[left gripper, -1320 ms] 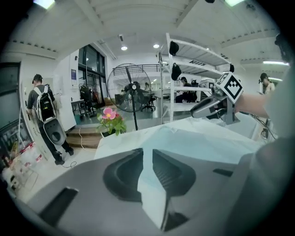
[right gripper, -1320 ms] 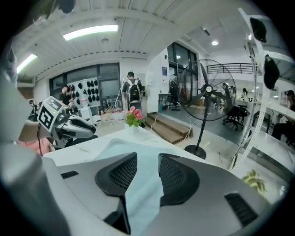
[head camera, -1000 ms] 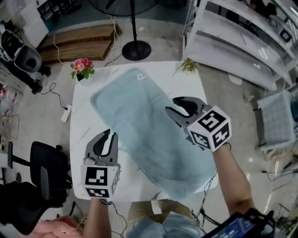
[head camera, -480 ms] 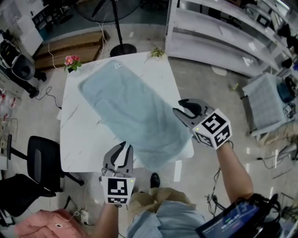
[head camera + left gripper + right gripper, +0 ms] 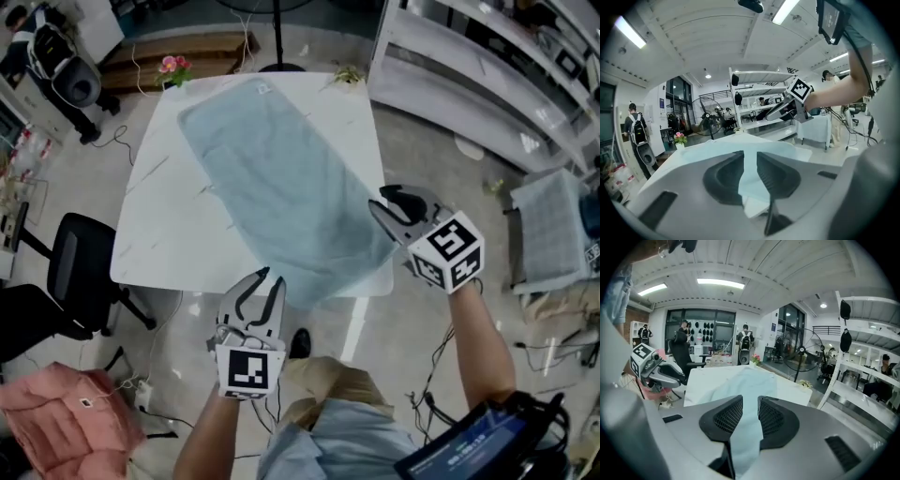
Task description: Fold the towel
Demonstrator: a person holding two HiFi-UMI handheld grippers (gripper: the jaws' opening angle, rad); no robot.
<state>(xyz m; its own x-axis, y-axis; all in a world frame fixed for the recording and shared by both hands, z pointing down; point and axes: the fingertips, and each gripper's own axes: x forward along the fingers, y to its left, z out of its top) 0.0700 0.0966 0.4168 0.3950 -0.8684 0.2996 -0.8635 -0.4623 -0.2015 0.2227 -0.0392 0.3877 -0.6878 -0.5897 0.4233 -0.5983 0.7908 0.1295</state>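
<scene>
Left claw [image 5: 270,277] — jaws a little apart and just been opening; pale blue towel [image 5: 281,169] shows in the gap, at its near left corner. Right claw [image 5: 382,202] — jaws apart and just been closing; towel runs between them at its near right corner, pads not pressing. Towel: spread flat, slantwise on white worktop [image 5: 169,225], near end at the worktop's near edge.

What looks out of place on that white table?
The towel lies askew: it runs diagonally across the table instead of square with it, and its near end hangs over the edge. Nothing looks spilled or damaged.
</scene>
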